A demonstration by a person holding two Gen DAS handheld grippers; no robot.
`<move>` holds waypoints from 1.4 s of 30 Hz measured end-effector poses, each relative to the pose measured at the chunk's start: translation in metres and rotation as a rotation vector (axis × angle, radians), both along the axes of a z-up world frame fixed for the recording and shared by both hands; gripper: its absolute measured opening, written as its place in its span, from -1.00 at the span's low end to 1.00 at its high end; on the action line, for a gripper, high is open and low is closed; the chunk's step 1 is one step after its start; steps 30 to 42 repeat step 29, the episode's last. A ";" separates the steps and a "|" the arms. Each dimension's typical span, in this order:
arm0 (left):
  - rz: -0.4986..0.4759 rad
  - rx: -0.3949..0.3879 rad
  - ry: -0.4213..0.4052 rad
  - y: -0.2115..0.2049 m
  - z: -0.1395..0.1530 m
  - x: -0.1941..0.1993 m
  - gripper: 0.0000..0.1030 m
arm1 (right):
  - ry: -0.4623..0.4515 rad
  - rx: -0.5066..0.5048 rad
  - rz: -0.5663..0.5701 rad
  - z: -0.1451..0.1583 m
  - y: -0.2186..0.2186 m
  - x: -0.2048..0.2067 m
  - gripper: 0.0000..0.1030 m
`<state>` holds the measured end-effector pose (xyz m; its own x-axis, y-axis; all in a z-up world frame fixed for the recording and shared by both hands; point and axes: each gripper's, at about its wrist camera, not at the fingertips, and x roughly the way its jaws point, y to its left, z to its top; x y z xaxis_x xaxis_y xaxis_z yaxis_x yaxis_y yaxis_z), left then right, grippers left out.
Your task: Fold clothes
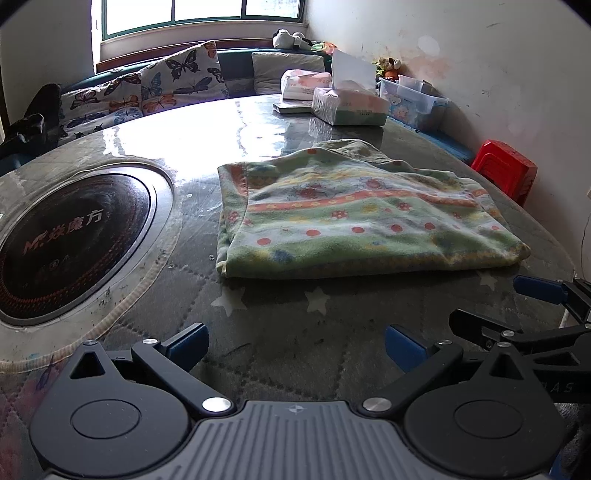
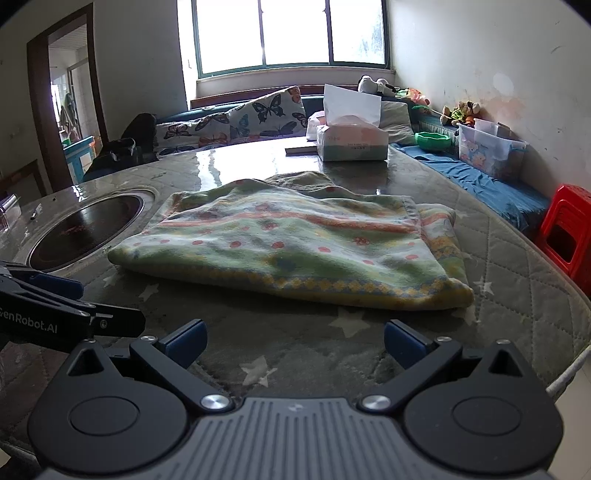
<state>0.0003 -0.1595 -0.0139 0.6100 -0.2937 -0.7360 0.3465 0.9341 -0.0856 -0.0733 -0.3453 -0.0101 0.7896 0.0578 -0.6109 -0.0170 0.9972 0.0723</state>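
The garment (image 1: 354, 218) lies folded flat on the bench (image 1: 295, 332). Left hand-held gripper (image 1: 295, 347) and right hand-held gripper (image 2: 295, 345): fingers apart, empty. Folding appears complete.

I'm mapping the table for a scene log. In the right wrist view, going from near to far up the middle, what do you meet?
Right gripper, open over the quilted table cover → folded patterned garment → bare glossy tabletop → tissue box → butterfly cushion → window.
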 end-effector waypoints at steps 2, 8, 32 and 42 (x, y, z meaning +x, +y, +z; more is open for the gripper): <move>0.000 0.000 -0.002 0.000 0.000 -0.001 1.00 | 0.000 -0.002 0.000 0.000 0.000 -0.001 1.00; 0.002 0.000 -0.006 -0.001 0.001 -0.005 1.00 | -0.003 -0.001 -0.005 0.000 -0.001 -0.004 1.00; 0.008 0.004 -0.014 -0.001 0.001 -0.013 1.00 | -0.004 0.000 -0.009 0.000 0.000 -0.010 1.00; 0.008 0.004 -0.014 -0.001 0.001 -0.013 1.00 | -0.004 0.000 -0.009 0.000 0.000 -0.010 1.00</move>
